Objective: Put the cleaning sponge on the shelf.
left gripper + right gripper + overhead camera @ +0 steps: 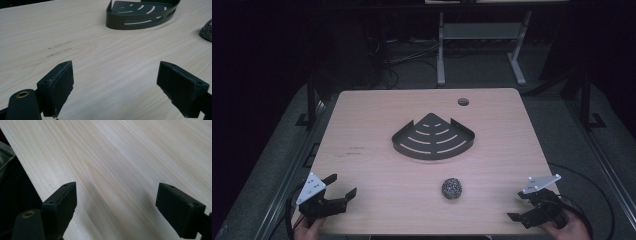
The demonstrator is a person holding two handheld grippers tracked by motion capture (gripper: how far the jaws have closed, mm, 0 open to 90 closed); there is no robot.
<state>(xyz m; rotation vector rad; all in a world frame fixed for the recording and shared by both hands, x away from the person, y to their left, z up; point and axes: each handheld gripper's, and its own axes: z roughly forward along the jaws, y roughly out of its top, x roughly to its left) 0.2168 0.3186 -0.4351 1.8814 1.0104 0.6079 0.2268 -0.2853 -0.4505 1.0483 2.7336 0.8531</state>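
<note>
Light wood worktop (362, 125), seen from the high view. Dark metal corner rack (433, 137) sits at frame centre, a bit above mid-height; fan-shaped w/ curved slots, its pointed corner aims toward the top of the frame, curved front edge toward the bottom. Small round cable hole (463, 102) in the worktop, upper right of the rack.

Steel-wool scrubber ball (452, 188) lies below the rack, lower centre, apart from it. It's round, so no long axis or facing to speak of. Bare wood all round it; nothing lies btw it and either tongs.

Left tongs (341, 186) at lower left of the frame, jaws wide apart, holding nothing, pointing toward the right and slightly up the frame. In the left gripper view the rack (142, 15) is at top centre-right and the scrubber (207, 31) clips the right edge (only partly in frame).

Right tongs (516, 207) at lower right, jaws also spread wide, empty, over bare wood near the worktop's lower edge. Scrubber sits roughly btw the two tongs, nearer the right one.
</note>
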